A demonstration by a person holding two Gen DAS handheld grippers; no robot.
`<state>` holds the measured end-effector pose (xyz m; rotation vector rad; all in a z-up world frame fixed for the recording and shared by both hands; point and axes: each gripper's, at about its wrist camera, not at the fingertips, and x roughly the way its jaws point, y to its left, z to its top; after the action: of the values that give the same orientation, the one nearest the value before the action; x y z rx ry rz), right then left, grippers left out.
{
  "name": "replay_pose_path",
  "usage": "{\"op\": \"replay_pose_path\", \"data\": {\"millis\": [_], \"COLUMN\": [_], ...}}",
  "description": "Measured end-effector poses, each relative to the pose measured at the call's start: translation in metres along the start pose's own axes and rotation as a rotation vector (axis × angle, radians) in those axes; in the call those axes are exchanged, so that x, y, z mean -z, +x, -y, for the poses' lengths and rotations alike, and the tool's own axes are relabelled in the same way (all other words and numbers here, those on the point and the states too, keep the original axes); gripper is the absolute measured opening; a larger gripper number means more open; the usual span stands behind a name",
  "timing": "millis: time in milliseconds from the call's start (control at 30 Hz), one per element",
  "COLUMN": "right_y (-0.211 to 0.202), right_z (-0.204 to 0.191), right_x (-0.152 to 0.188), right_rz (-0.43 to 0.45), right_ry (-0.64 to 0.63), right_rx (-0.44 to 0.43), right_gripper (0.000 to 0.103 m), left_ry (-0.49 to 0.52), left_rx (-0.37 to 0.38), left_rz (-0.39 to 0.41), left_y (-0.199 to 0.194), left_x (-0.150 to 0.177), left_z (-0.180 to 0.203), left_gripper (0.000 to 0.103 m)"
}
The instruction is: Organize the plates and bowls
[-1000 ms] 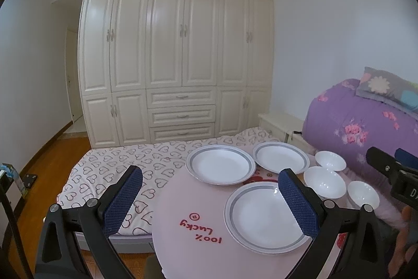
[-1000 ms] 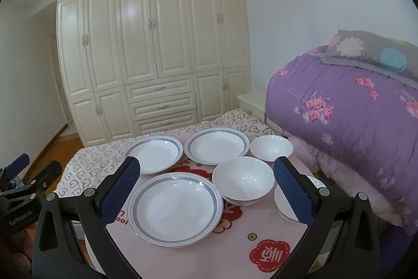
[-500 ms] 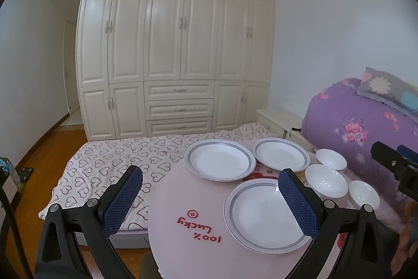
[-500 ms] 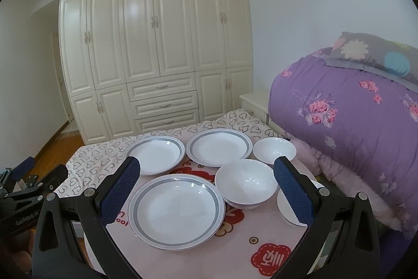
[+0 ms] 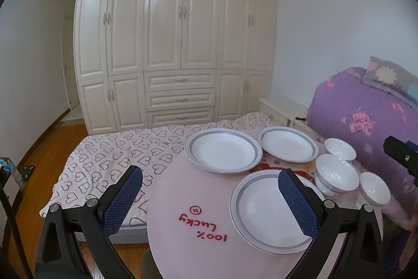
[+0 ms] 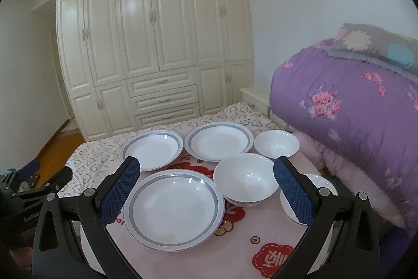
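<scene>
Opening stage: nothing stacked yet. Three white round ceramic plates with grey rim bands lie apart on the round pink table (image 6: 235,247): the near plate (image 6: 173,209), the far-left plate (image 6: 151,149) and the far-right plate (image 6: 219,140). Three white ceramic bowls sit along the table's right side, beside a folded purple floral quilt (image 6: 352,101): the large middle bowl (image 6: 247,178), the far bowl (image 6: 277,144) and the near bowl (image 6: 322,183) (partly hidden). The left gripper (image 5: 209,200) and the right gripper (image 6: 203,191) both hover above the table, jaws spread wide, holding nothing. Likely next: lower one gripper to a plate rim and pinch it, to lay that plate upon another
</scene>
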<state>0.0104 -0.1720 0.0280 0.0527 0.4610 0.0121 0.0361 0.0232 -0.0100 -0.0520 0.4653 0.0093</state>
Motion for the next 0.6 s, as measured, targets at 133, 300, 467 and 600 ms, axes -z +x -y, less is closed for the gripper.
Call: {"op": "replay_pose_path", "data": {"millis": [133,300,467,600], "right_y": [0.011,0.035,0.056,0.072], "right_z": [0.004,0.010,0.014,0.017], "right_x": [0.009,0.034,0.054,0.066], "right_rz": [-0.049,-0.160,-0.240,-0.298], "right_ry": [-0.006,-0.005,0.010,0.032], "right_rx": [-0.011,-0.072,-0.103,-0.118], "right_gripper": [0.103,0.103,0.103,0.102], "left_ry": [-0.012,-0.004,0.006,0.014], "left_rx": [0.003,0.001,-0.002,-0.002], "left_rz": [-0.047,-0.120,-0.187,-0.239], "left_y": [0.019,0.050,0.080,0.104], "left_x": [0.004,0.007,0.010,0.012], "left_z": [-0.001,0.001,0.004,0.005], "left_gripper": [0.102,0.102,0.102,0.102]}}
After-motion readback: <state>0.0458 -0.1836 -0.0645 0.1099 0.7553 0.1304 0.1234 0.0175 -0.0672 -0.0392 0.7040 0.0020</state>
